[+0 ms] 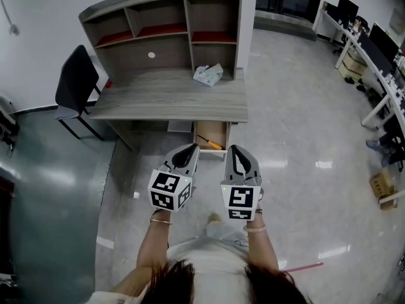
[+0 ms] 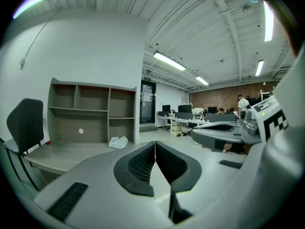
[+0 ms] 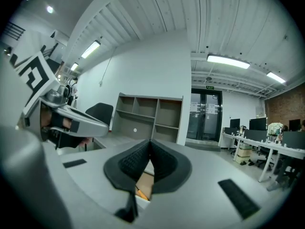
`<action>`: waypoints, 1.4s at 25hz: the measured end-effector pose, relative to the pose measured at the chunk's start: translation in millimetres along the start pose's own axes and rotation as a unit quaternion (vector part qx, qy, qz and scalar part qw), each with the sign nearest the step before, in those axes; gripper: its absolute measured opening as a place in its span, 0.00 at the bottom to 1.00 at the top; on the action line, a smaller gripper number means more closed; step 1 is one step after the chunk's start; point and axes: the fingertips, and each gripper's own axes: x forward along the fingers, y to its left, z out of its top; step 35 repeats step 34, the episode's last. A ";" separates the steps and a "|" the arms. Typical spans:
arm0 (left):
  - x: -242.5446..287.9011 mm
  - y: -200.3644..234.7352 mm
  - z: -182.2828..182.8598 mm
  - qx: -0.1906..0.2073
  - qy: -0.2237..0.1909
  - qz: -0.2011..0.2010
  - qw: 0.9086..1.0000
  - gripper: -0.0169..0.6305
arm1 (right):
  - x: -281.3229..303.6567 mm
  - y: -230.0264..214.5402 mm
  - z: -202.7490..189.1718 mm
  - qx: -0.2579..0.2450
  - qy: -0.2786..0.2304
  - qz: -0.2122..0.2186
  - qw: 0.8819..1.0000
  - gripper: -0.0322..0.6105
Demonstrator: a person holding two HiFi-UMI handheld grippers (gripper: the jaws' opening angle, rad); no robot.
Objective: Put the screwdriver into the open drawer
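Standing at the far left of the head view is a black chair [image 1: 76, 81], just beside the grey tabletop [image 1: 158, 100]; shelves [image 1: 161, 27] rise along the tabletop's back edge, and a crumpled white packet [image 1: 207, 75] lies toward its right end; below that end the drawer [image 1: 219, 132] is pulled out, and the screwdriver [image 1: 211, 143], orange-yellow in the handle, lies slantwise inside it near the front edge. Nearer the person, the left claw [image 1: 188, 149] is held over the pale floor [image 1: 297, 138] just short of the drawer front; its own view shows the black ribbed pads [image 2: 140, 163] pressed together with nothing between them. Just beside it, level and apart, the right claw [image 1: 236, 151] points the same way; its pads [image 3: 131, 161] also meet at the tips and hold nothing, and through the gap beneath them a sliver of the drawer's wooden floor and the orange handle shows. Well off to the right stand office desks [image 1: 373, 49] with monitors; a cardboard box [image 1: 381, 185] sits on the floor below them.
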 end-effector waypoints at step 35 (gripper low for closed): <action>-96.8 1.4 -10.3 -0.029 -0.023 0.027 0.999 0.06 | -72.1 55.0 14.3 -0.002 0.003 -0.015 1.000 0.09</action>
